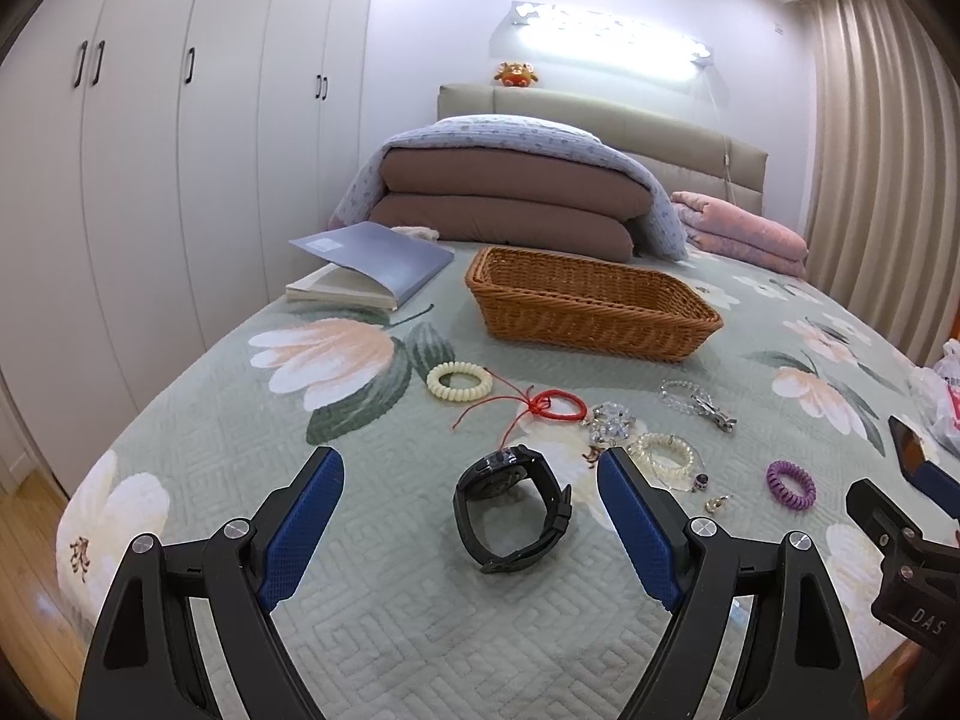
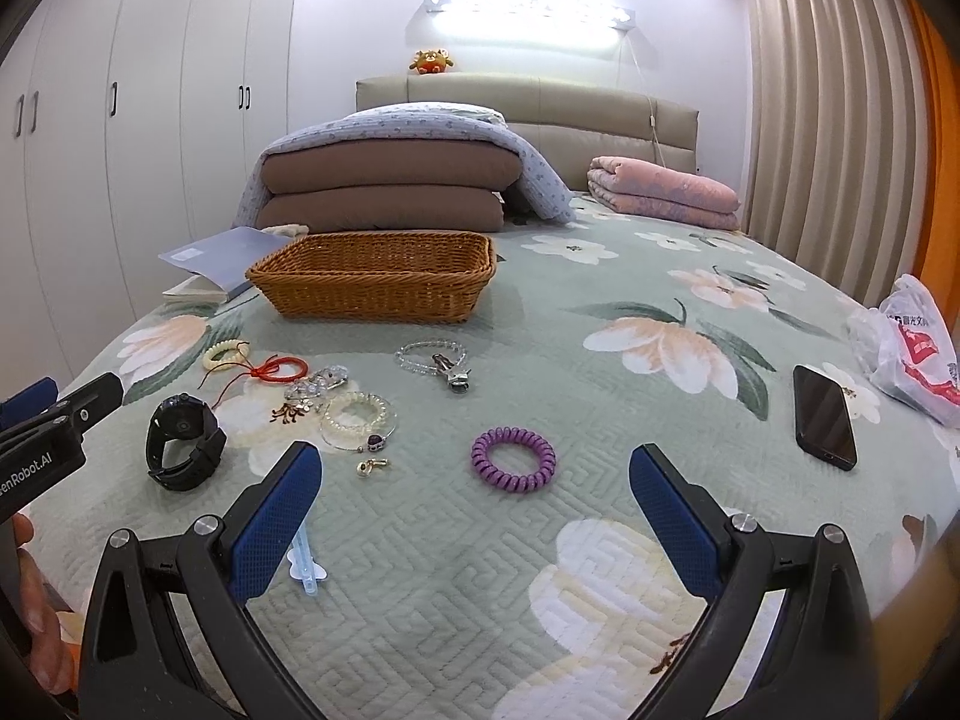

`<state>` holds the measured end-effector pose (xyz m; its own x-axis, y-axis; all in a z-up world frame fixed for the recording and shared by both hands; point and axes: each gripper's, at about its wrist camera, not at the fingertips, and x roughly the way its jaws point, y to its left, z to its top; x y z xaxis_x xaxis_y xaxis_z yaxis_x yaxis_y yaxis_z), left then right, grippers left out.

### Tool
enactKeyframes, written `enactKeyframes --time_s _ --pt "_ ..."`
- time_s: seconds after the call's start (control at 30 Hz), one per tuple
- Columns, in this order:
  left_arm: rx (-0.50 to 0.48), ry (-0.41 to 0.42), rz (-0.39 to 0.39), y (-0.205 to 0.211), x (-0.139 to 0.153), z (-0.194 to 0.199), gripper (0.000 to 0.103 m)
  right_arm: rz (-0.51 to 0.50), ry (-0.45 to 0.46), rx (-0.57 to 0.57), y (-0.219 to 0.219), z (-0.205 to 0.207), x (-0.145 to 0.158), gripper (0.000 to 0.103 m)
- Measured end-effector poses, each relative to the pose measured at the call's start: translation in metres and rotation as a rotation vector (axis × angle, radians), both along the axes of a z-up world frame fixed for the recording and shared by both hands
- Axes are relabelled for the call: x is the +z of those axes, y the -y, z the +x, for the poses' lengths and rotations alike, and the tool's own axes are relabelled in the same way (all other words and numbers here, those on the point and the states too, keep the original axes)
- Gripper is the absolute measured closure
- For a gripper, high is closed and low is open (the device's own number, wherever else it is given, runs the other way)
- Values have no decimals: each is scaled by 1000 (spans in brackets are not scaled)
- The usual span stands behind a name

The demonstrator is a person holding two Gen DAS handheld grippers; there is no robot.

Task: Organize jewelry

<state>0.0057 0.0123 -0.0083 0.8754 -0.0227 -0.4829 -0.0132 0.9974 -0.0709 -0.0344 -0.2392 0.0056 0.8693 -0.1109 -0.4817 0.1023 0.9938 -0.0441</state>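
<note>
Jewelry lies scattered on the bed. A black watch [image 1: 510, 507] [image 2: 185, 441] lies just ahead of my open left gripper [image 1: 471, 468], between its fingers. A purple coil band [image 2: 513, 459] [image 1: 791, 485] lies ahead of my open, empty right gripper [image 2: 474, 465]. Behind them lie a cream coil band [image 1: 459, 381], a red string bracelet [image 1: 555, 405], a crystal piece [image 1: 612, 423], a pearl bracelet [image 2: 359, 411], a clear bead bracelet with a clip [image 2: 435, 360] and a small gold charm [image 2: 372, 466]. An empty wicker basket [image 1: 588, 306] [image 2: 375, 282] stands further back.
A black phone [image 2: 823, 417] and a plastic bag [image 2: 912, 348] lie at the right. An open book [image 1: 372, 267] lies left of the basket. Folded quilts [image 2: 390, 180] and a pink blanket [image 2: 663, 186] sit by the headboard. A small clear plastic piece [image 2: 307, 567] lies near my right gripper's left finger.
</note>
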Motion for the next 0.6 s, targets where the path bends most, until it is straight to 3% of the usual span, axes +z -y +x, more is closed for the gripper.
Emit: enactKeyframes --time_s 0.6 --pt "-5 7 26 5 0 0 15 1 -2 4 -1 1 0 0"
